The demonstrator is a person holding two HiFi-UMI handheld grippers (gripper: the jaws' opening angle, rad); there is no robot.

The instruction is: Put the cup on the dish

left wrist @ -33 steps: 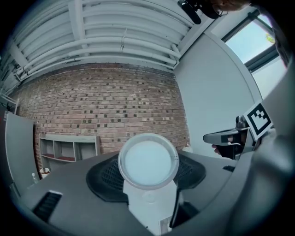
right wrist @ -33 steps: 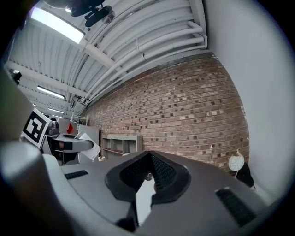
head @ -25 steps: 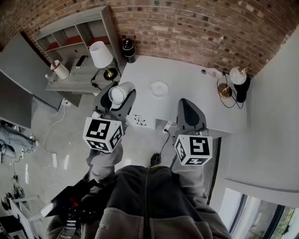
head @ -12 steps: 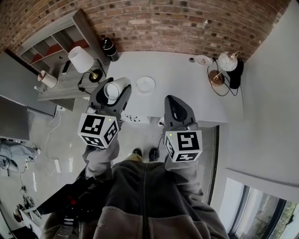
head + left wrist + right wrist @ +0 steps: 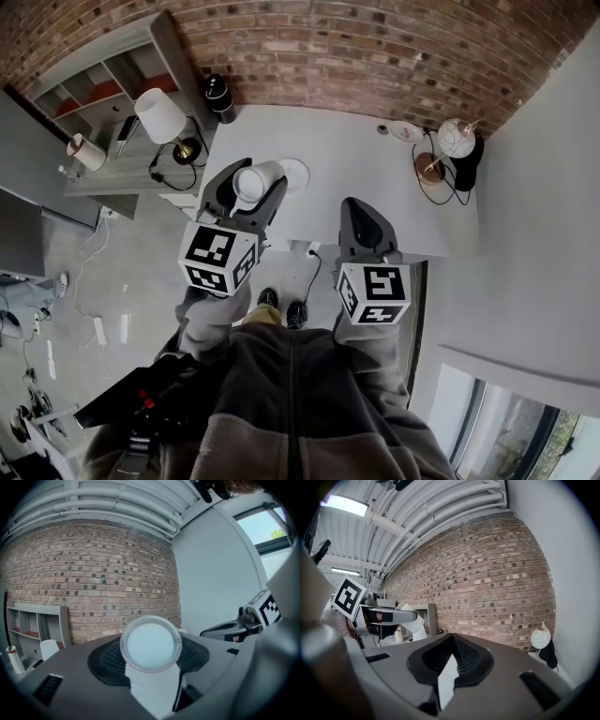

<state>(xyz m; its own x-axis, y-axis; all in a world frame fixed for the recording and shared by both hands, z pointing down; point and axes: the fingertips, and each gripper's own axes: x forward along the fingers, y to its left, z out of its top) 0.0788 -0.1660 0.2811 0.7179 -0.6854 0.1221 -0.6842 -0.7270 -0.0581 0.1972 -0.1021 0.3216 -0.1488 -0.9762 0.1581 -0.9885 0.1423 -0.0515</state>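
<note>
A white paper cup [image 5: 256, 182] is held on its side in my left gripper [image 5: 247, 191], which is shut on it above the near left part of the white table [image 5: 356, 173]. The cup's round base faces the camera in the left gripper view [image 5: 150, 643]. A small white dish [image 5: 296, 172] lies on the table just right of the cup, its left edge hidden by it. My right gripper [image 5: 358, 210] is shut and holds nothing, near the table's front edge; its jaws [image 5: 449, 663] point at the brick wall.
A white-shade lamp [image 5: 159, 114] and a grey shelf unit [image 5: 94, 84] stand left of the table. A black bottle [image 5: 220, 97] sits at the table's back left corner. A globe lamp [image 5: 456, 139] and a small white object [image 5: 406, 131] are at the back right.
My left gripper has carried the cup to the right and forward, so that it now overlaps the dish's left edge. The right gripper has stayed shut near the front edge.
</note>
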